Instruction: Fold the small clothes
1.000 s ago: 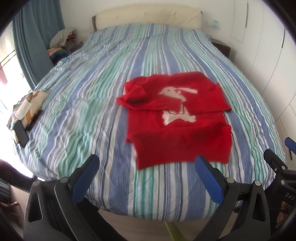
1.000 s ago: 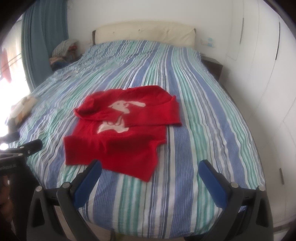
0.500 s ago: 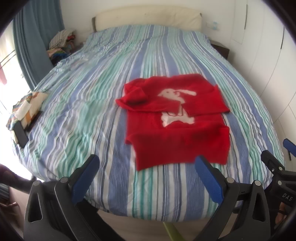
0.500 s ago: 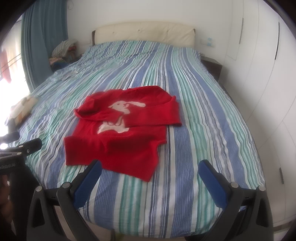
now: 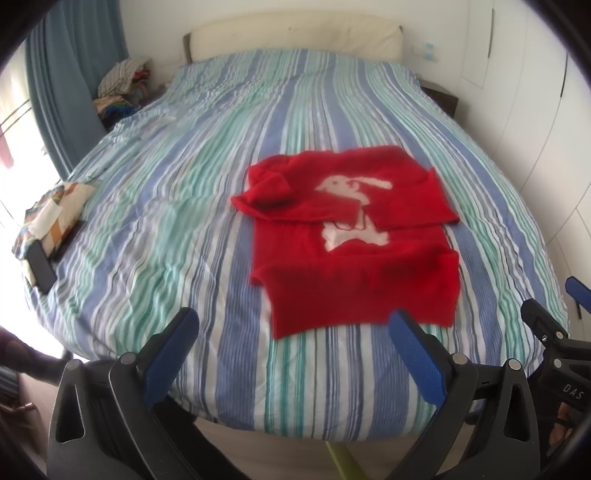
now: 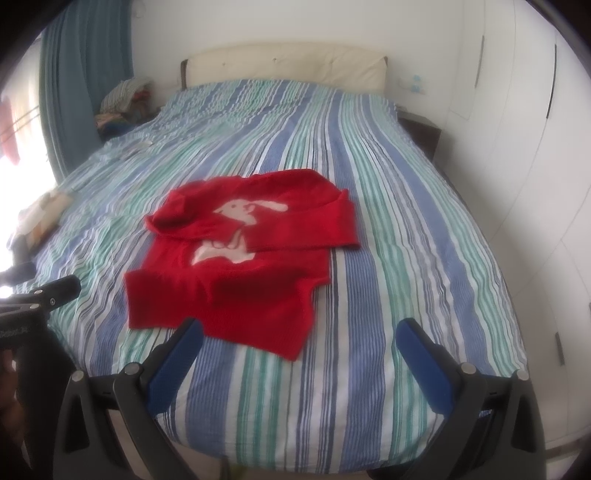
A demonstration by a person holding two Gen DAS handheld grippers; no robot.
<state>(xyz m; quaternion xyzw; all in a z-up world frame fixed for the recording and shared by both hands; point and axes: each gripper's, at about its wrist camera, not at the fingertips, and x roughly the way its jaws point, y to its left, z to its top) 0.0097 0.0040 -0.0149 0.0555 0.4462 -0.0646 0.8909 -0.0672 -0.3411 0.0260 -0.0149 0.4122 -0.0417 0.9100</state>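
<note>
A small red sweater (image 5: 351,236) with a white rabbit print lies on the striped bed, partly folded: both sleeves lie across the chest and the hem is turned up. It also shows in the right wrist view (image 6: 240,254). My left gripper (image 5: 291,325) is open and empty, held over the bed's near edge, short of the sweater's hem. My right gripper (image 6: 301,334) is open and empty, also at the near edge, its left finger just below the hem. The right gripper's body shows at the right edge of the left wrist view (image 5: 554,343).
The striped bedspread (image 5: 166,229) covers a wide bed with a cream headboard (image 5: 295,35). A patterned cushion and a dark phone (image 5: 40,262) lie at the left edge. A clothes pile (image 5: 122,85) sits far left. White wardrobes (image 6: 535,147) stand on the right.
Both grippers have drawn back slightly from the bed and stay open. The sweater has not moved.
</note>
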